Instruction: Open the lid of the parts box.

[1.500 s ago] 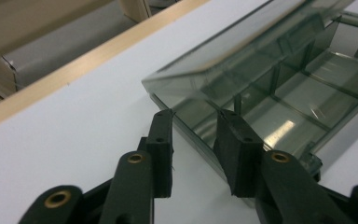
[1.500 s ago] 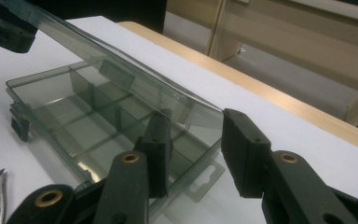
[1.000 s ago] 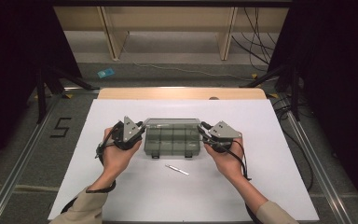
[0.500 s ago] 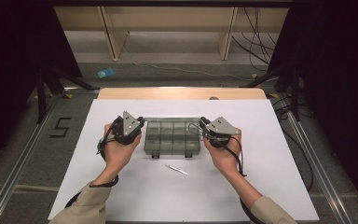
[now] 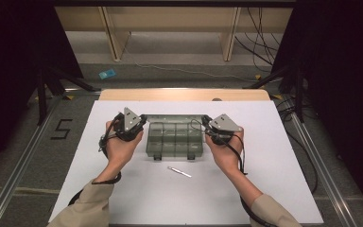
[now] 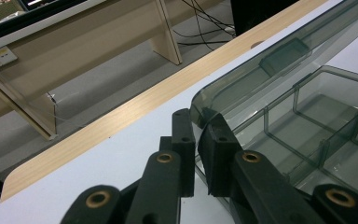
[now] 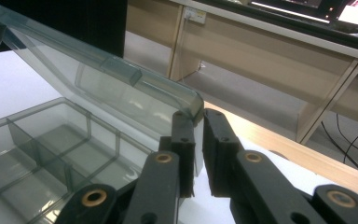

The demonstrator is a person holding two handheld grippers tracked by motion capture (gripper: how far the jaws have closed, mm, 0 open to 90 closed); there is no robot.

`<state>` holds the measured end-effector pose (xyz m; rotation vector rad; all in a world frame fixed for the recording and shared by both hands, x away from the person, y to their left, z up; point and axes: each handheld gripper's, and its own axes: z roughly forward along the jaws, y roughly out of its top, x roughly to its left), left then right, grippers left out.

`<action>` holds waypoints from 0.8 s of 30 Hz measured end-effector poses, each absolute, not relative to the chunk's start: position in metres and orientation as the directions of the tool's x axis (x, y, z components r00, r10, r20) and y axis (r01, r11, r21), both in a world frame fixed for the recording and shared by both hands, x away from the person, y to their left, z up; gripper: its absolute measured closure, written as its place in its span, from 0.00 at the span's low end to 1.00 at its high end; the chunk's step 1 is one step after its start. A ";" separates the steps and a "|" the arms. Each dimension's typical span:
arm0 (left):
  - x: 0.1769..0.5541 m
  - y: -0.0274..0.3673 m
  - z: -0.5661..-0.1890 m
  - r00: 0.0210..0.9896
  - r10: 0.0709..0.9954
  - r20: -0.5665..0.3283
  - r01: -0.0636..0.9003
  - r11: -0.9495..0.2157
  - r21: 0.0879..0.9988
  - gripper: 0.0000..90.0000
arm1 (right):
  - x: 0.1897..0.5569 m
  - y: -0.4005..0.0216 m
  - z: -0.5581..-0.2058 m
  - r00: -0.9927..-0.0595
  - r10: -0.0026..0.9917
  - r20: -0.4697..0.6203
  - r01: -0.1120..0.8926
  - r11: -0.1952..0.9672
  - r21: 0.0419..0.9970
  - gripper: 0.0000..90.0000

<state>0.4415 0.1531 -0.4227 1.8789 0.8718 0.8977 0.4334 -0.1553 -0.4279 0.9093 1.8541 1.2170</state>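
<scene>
Both hand-held grippers, left [image 6: 196, 140] and right [image 7: 198, 128], clamped on smoky translucent plastic compartment-box lid [image 5: 175, 118], frame centre on white table [image 5: 274, 189]; swing both corners evenly, avoiding twist.

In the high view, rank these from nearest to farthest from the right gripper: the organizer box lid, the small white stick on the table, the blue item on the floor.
From the right gripper:
1. Organizer box lid: its right corner is pinched in the jaws.
2. Small white stick: on the table, in front of the box.
3. Blue item: on the floor, beyond the table at far left.
</scene>
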 end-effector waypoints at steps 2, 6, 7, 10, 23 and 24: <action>0.444 0.153 -0.421 0.499 0.836 0.230 0.224 -0.380 0.898 0.93 | 0.436 -0.156 -0.427 -0.475 0.857 -0.200 0.152 0.304 0.941 0.94; 0.447 0.154 -0.420 0.502 0.836 0.220 0.227 -0.373 0.900 0.93 | 0.439 -0.155 -0.425 -0.471 0.861 -0.189 0.154 0.292 0.944 0.94; 0.449 0.155 -0.419 0.505 0.835 0.218 0.230 -0.374 0.899 0.93 | 0.440 -0.155 -0.425 -0.474 0.861 -0.183 0.162 0.290 0.943 0.94; 0.452 0.155 -0.418 0.505 0.839 0.203 0.235 -0.360 0.903 0.94 | 0.441 -0.154 -0.423 -0.474 0.864 -0.169 0.174 0.281 0.944 0.94; 0.461 0.157 -0.414 0.501 0.851 0.157 0.265 -0.324 0.908 0.94 | 0.453 -0.154 -0.419 -0.461 0.872 -0.166 0.173 0.272 0.947 0.94; 0.464 0.157 -0.413 0.509 0.850 0.138 0.266 -0.307 0.914 0.94 | 0.453 -0.153 -0.418 -0.467 0.872 -0.151 0.187 0.264 0.946 0.94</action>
